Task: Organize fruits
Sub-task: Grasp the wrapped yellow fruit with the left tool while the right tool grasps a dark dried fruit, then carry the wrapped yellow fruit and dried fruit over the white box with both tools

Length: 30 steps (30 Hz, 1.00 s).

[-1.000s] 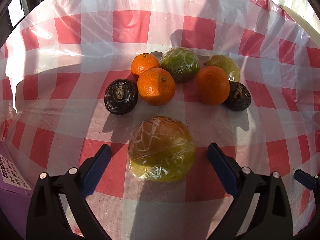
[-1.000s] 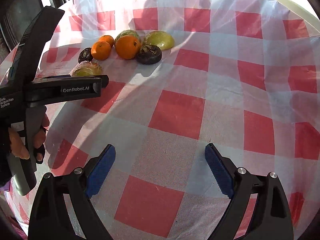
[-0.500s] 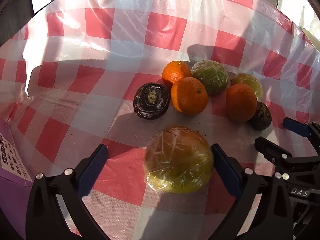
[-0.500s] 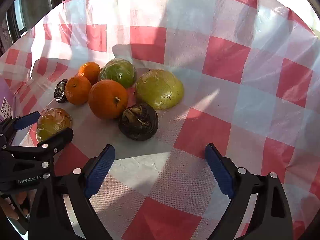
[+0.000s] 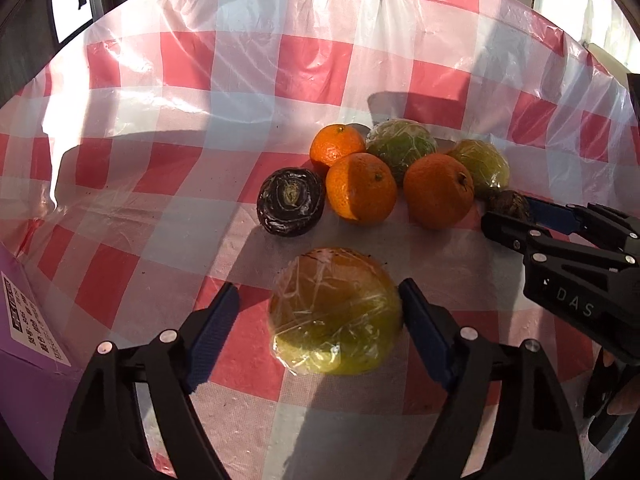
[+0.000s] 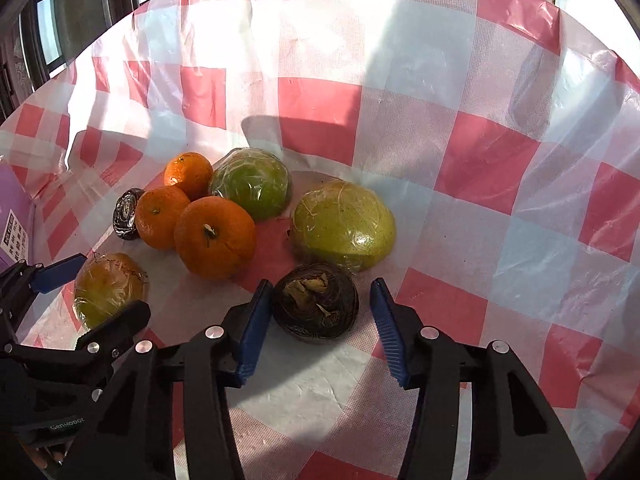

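Note:
Fruits lie clustered on a red-and-white checked tablecloth point(image 5: 224, 64). My left gripper point(image 5: 320, 320) is open around a plastic-wrapped yellow-brown fruit point(image 5: 334, 310); the right pad touches it, the left pad stands apart. Behind it lie a dark purple fruit point(image 5: 290, 202), three oranges point(image 5: 360, 188), a wrapped green fruit point(image 5: 400, 144) and a wrapped yellow-green fruit point(image 5: 480, 162). My right gripper point(image 6: 318, 320) is open around a second dark purple fruit point(image 6: 316, 300), with gaps on both sides. It shows from the side in the left wrist view point(image 5: 516, 220).
A purple box with a white label point(image 5: 28, 320) stands at the left table edge. The tablecloth's plastic cover rises in folds at the far side point(image 6: 400, 20). Window frames show beyond the table's far left point(image 6: 48, 40).
Both grippers have moved forward onto the fruits. The left jaws have narrowed around the wrapped yellow-brown fruit. The right jaws have narrowed around the dark purple fruit.

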Motion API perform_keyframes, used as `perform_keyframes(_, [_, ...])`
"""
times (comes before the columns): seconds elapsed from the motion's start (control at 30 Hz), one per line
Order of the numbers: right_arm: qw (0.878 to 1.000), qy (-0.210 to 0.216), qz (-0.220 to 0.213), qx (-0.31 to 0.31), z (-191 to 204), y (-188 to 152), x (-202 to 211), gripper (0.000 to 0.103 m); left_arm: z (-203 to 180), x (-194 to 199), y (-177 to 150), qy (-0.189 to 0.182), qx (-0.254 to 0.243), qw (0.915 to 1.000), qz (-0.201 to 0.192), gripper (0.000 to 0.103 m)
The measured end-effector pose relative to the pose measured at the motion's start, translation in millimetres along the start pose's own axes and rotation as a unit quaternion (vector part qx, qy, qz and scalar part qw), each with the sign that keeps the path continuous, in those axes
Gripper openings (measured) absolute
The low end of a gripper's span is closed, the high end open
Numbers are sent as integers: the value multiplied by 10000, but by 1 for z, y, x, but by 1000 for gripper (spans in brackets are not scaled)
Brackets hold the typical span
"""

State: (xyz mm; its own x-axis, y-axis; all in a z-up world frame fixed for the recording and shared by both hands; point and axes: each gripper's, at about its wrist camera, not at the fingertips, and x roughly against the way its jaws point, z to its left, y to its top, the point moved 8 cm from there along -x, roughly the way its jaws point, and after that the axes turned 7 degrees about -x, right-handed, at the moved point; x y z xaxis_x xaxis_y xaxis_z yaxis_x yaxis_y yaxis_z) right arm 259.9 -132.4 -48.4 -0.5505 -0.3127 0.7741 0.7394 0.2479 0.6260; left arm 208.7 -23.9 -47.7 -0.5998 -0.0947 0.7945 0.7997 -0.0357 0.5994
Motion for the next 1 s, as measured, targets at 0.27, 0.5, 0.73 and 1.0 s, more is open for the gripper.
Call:
perform_keyframes(0.27, [9967, -123, 56, -795, -20, -84, 69, 42, -29, 41, -49, -300, -184, 9988, 336, 63])
perform_keyframes(0.5, [9905, -118, 342, -1324, -29, -161, 129, 42, -83, 96, -110, -957, -859, 9898, 610, 63])
perform_keyframes(0.73, [9882, -194, 491, -1441, -20, -187, 153, 42, -117, 118, -136, -1615, -1369, 9743, 772, 63])
perform_keyframes(1.0, [9799, -502, 370, -1895, -21, -184, 178, 42, -94, 155, -111, -1778, -1764, 9681, 114, 63])
